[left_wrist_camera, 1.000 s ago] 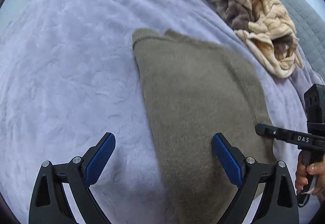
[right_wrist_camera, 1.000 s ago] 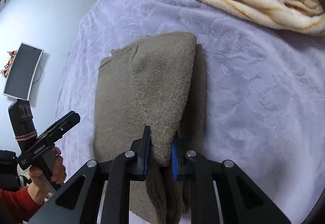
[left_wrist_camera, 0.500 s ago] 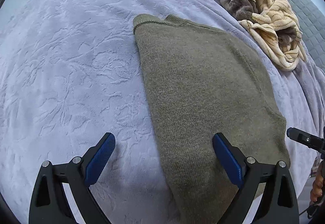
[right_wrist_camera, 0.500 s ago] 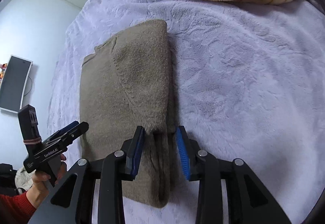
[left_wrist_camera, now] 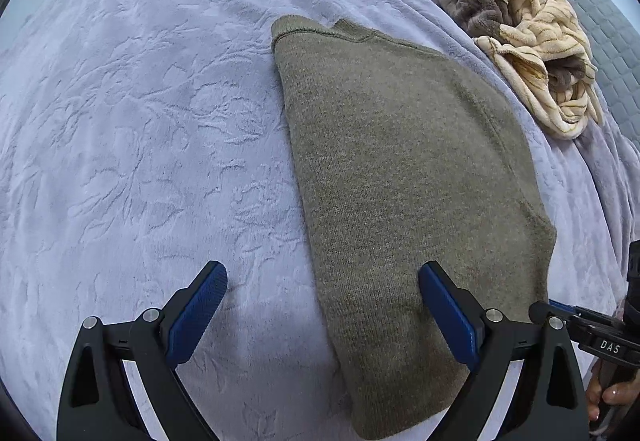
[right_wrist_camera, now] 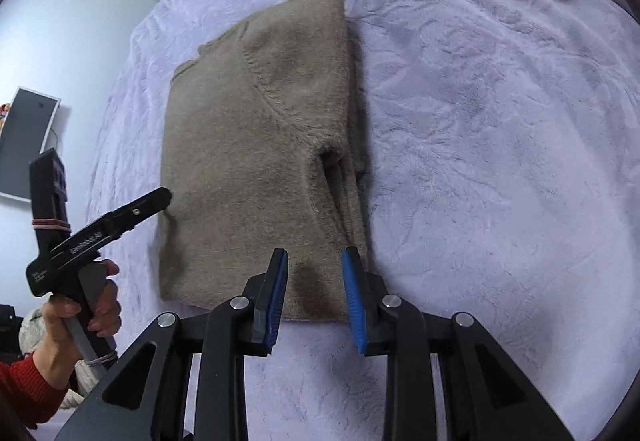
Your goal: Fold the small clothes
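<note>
On the lavender bed (left_wrist_camera: 120, 121), olive sweater (left_wrist_camera: 400, 169) lies folded flat. Left tool (left_wrist_camera: 322, 311) spread wide, empty, straddling its near edge. Right tool (right_wrist_camera: 314, 293) partly open, empty.

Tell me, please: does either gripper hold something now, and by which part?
Nothing is held. The left gripper and the right gripper are both open above the sweater, which lies folded on the blanket.
</note>
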`<state>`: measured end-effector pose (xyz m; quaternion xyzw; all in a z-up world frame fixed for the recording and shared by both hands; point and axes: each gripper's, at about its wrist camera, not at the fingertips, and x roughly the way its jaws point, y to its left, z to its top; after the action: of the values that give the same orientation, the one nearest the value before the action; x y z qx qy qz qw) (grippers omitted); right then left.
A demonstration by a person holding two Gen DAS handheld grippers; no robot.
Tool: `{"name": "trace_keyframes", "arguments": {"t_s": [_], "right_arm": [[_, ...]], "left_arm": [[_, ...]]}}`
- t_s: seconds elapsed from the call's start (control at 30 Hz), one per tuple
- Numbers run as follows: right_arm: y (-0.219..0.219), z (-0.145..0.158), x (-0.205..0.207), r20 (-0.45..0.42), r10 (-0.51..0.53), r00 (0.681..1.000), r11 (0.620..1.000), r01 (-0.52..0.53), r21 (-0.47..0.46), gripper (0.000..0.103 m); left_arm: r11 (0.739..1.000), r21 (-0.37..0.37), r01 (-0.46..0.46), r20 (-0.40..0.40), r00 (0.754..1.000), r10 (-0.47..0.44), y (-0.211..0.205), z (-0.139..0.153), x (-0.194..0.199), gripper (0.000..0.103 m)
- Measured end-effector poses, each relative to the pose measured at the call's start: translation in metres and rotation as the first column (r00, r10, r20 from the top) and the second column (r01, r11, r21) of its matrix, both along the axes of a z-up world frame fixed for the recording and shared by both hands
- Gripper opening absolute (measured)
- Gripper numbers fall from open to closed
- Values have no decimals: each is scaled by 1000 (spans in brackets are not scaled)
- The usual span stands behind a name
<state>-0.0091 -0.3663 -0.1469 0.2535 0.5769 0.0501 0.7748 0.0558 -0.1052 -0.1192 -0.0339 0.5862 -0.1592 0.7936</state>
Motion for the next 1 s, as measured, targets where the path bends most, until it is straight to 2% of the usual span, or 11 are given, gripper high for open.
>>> {"name": "trace_keyframes", "arguments": {"t_s": [0.13, 0.37, 0.53, 0.67, 0.77, 0.87, 1.0], "right_arm": [[-11, -10, -8, -35, -51, 998, 996, 53, 76, 32], [-15, -5, -12, -30, -41, 999, 997, 42, 60, 32], [-17, -2, -13, -29, -61, 998, 996, 63, 63, 36], [-22, 5, -12, -2, -71, 997, 996, 71, 57, 46], [-32, 11, -5, 27, -86, 996, 991, 83, 103, 57], [-41, 14, 10, 51, -88, 995, 985, 79, 150, 62], [-49, 15, 38, 86, -44, 995, 983, 28, 181, 64]], "left_arm": [[1000, 7, -10, 2, 1000, 10, 1, -1, 0, 102], [1000, -2, -9, -5, 1000, 9, 2, -2, 0, 102], [1000, -14, -12, -19, 1000, 11, 3, -4, 2, 102], [1000, -25, -8, -29, 1000, 7, 3, -6, 1, 102], [999, -43, -13, -60, 998, 10, 4, -8, 3, 102], [998, -61, -7, -90, 996, 1, 5, -9, 6, 102], [997, -68, 33, -87, 995, -38, 5, -7, 9, 102]]}}
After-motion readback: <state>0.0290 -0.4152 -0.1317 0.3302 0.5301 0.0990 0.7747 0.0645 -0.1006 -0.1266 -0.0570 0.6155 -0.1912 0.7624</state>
